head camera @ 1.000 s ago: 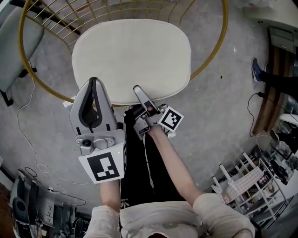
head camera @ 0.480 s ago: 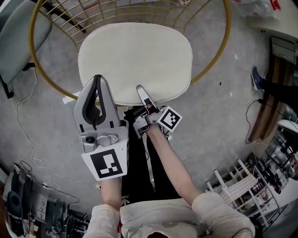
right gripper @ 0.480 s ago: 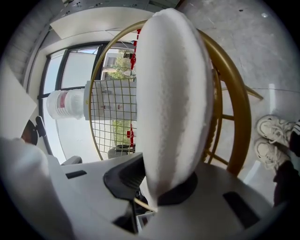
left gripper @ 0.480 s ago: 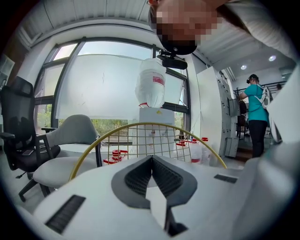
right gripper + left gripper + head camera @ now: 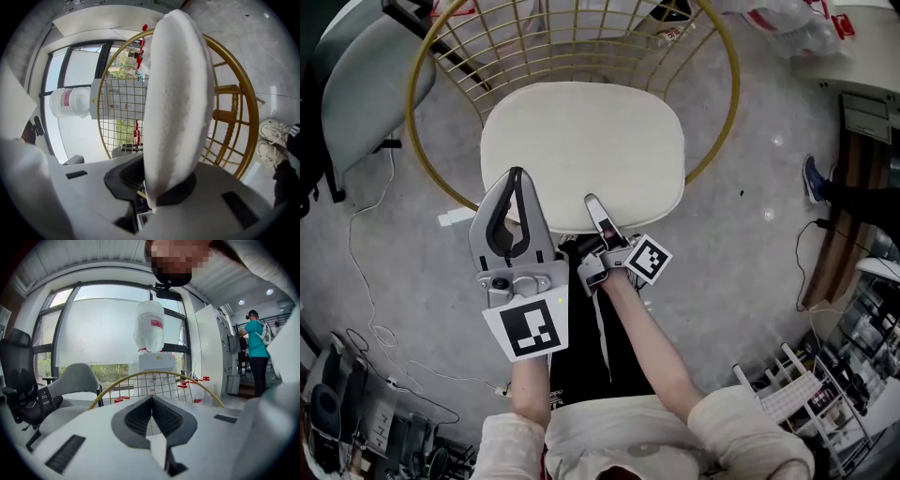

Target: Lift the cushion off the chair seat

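Cream cushion (image 5: 581,141) lies on the seat of the gold wire chair (image 5: 252,110), filling it nearly rim to rim. Right gripper (image 5: 593,202) has the cushion's near edge between its jaws, which are closing and already pinch the padding. Left gripper (image 5: 517,172) hangs over the same near edge, jaws together on nothing. Whether the near lip has cleared the seat cannot be told. Judgement: lift is just starting on a one-sided hold. Let the right pinch finish and sit deep, past the rounded lip, before hauling. Raise straight up and slightly toward the body so the far side slides out from under the wire back. A second bite by the left gripper would stop sag and swing.
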Motion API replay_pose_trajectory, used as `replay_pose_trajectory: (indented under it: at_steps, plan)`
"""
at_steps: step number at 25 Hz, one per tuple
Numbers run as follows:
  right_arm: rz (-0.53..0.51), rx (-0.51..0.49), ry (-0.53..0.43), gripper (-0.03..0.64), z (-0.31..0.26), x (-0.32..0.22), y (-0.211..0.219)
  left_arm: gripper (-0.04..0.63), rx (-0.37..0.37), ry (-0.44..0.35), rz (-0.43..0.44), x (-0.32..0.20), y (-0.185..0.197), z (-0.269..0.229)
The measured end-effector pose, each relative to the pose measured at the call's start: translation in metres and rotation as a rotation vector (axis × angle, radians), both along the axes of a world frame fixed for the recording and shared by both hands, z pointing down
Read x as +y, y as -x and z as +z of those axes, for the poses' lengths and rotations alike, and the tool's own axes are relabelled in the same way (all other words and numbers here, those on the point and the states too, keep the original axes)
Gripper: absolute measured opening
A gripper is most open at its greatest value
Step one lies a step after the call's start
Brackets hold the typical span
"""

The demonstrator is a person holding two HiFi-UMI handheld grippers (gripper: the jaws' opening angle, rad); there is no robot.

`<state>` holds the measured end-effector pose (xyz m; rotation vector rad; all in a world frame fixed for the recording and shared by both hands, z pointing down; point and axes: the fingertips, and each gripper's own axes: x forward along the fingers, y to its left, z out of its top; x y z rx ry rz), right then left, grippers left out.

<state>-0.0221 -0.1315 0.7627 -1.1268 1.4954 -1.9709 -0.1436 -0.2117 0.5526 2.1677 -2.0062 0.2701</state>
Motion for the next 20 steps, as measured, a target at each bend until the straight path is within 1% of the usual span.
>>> replay_pose_trajectory:
  at_steps: [1,2,5,6,10,13,15,18,20]
  plan:
    - [-0.003,0.005,-0.002,0.052,-0.007,-0.002,0.0,0.014,-0.006,0.007,0.005,-0.001,-0.001,-0.004]
    - [-0.008,0.012,-0.005,0.051,-0.014,-0.005,0.001,0.014,0.005,0.01,0.004,-0.002,-0.002,-0.009]
    - [-0.029,0.046,-0.012,0.049,-0.04,-0.009,0.002,0.014,0.074,-0.03,-0.03,-0.005,0.003,-0.036]
    - [-0.035,0.056,-0.013,0.048,-0.05,-0.008,0.002,0.014,0.083,-0.042,-0.041,-0.004,0.004,-0.047]
    - [-0.067,0.093,-0.035,0.046,-0.093,-0.009,0.002,0.014,0.102,-0.048,-0.063,0.001,0.007,-0.088]
    - [-0.078,0.129,-0.073,0.044,-0.124,-0.018,-0.002,0.014,0.102,-0.084,-0.072,0.002,0.009,-0.122]
    - [-0.087,0.158,-0.112,0.044,-0.15,-0.029,-0.005,0.014,0.078,-0.122,-0.078,0.0,0.012,-0.148]
    - [-0.073,0.165,-0.197,0.044,-0.202,-0.05,-0.005,0.014,0.033,-0.144,-0.098,0.001,0.018,-0.181]
    - [-0.092,0.24,-0.261,0.044,-0.236,-0.06,-0.007,0.014,0.039,-0.144,-0.115,0.005,0.022,-0.202]
